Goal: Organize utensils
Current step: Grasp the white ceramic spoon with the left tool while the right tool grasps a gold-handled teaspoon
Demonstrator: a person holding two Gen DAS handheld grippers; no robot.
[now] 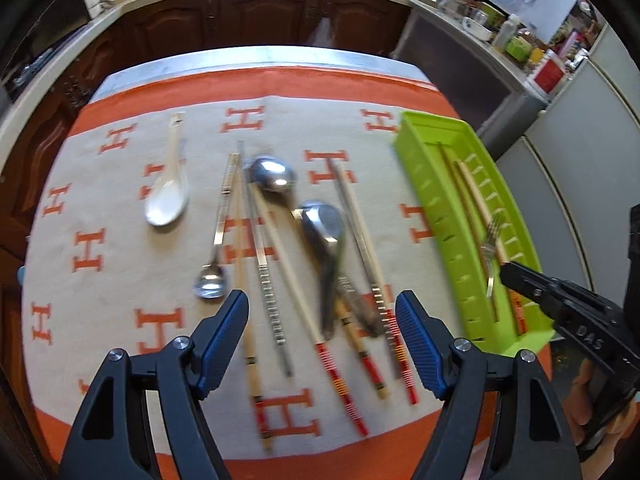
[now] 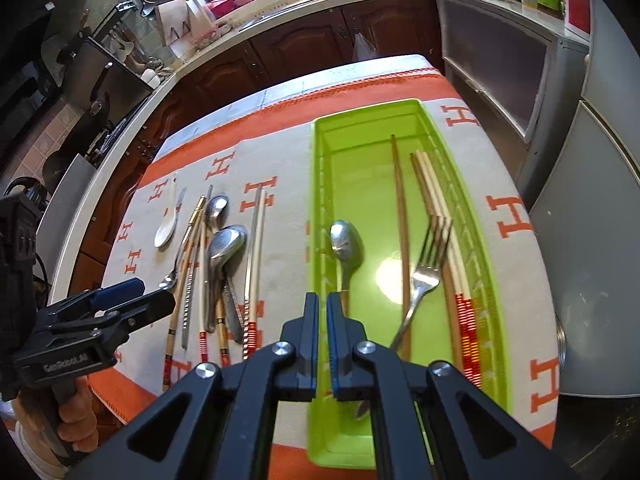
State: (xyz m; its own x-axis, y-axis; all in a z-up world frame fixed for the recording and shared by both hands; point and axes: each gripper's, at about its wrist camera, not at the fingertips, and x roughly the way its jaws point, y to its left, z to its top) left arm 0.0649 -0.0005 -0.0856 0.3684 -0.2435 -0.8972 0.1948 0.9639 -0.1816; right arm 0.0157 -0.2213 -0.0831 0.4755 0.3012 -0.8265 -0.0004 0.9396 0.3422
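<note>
On a table covered by an orange and cream cloth (image 1: 120,240) printed with H letters, loose utensils lie in a rough row beside a green plastic tray (image 2: 320,208).

The left gripper (image 1: 322,320) hangs over the loose pile with its blue-padded fingers (image 1: 224,332) spread wide and nothing between the pads. Below it lie several chopsticks, some pale with red and yellow banded ends (image 1: 340,384), some metal with ribbed grips (image 1: 272,308). Two steel spoons (image 1: 274,174) rest across them, the nearer steel spoon (image 1: 322,224) blurred so that its handle is hard to trace. A small steel teaspoon (image 1: 210,280) lies just left of the chopsticks, and a white ceramic soup spoon (image 1: 168,200) sits apart, further left.

The right gripper (image 2: 322,312) is over the near end of the tray with its jaws drawn almost together; only a thin slit shows between the pads, and nothing is visibly clamped there. Inside the tray lie a steel spoon with a wooden handle (image 2: 346,244), close to the left wall, its handle running toward the gripper; a dark wooden chopstick (image 2: 402,232) down the middle; a steel fork (image 2: 424,276) angled across; and a pair of pale chopsticks with red banded ends (image 2: 440,216) along the right wall.

A hand (image 2: 76,416) grips the left tool's handle at the table's near edge.
</note>
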